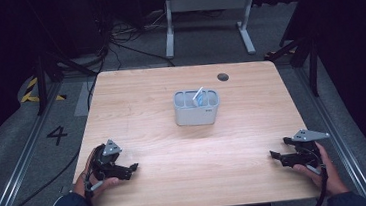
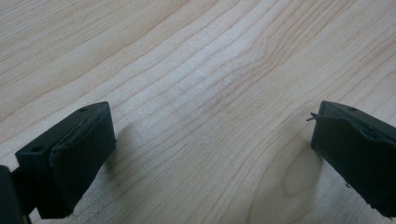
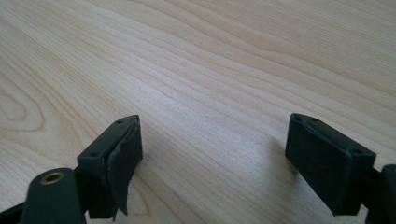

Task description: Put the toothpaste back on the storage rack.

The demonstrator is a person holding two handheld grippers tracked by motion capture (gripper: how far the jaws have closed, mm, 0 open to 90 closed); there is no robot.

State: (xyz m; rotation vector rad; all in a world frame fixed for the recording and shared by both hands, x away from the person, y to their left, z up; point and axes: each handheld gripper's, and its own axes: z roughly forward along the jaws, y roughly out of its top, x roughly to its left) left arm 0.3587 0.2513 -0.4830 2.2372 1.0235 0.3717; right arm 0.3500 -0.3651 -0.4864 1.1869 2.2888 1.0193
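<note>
A grey organiser (image 1: 196,108) stands upright at the middle of the wooden worktop (image 1: 167,169), slightly toward the far edge, with a small white and blue item (image 1: 198,97) leaning in its middle compartment. The left gripper (image 1: 132,167) rests at the near left, the right gripper (image 1: 274,154) at the near right, both well apart from the organiser. Each has its jaws spread wide over bare wood, holding nothing.

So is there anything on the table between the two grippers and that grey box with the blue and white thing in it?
Nothing visible. Bare wooden table lies between the left gripper, the right gripper and the grey box holding the blue and white thing. Both grippers' jaws stand open and hold nothing.
</note>
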